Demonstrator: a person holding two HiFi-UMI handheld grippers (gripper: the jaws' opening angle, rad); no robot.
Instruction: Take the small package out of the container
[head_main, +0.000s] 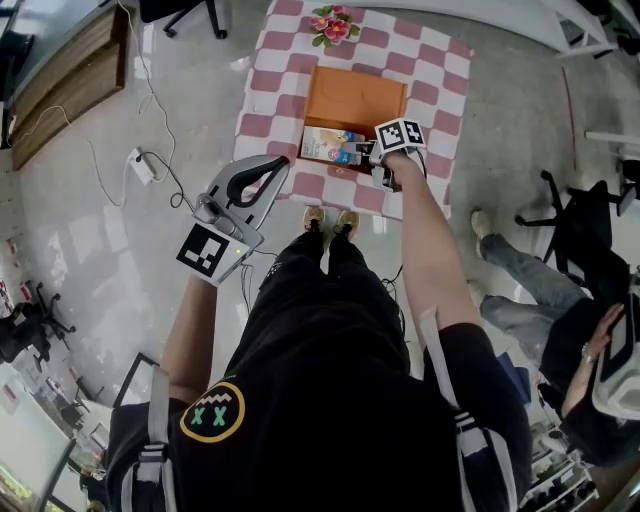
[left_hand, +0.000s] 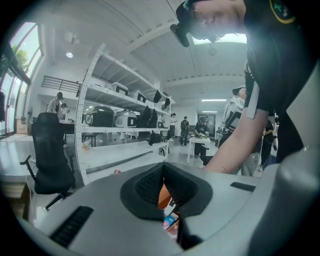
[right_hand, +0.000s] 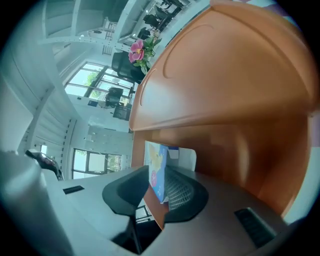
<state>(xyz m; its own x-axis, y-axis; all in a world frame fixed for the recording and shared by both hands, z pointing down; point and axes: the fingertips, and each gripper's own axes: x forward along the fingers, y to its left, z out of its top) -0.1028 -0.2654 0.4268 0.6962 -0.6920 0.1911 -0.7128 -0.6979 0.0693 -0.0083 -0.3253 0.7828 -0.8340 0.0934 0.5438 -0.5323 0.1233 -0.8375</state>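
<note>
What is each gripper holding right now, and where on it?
Right gripper pinches the small package by one edge, inside the orange container. Left gripper holds nothing.

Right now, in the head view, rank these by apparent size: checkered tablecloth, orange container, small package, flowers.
1. checkered tablecloth, by far the largest
2. orange container
3. small package and flowers: these look about alike, so I won't rank one over the other.
</note>
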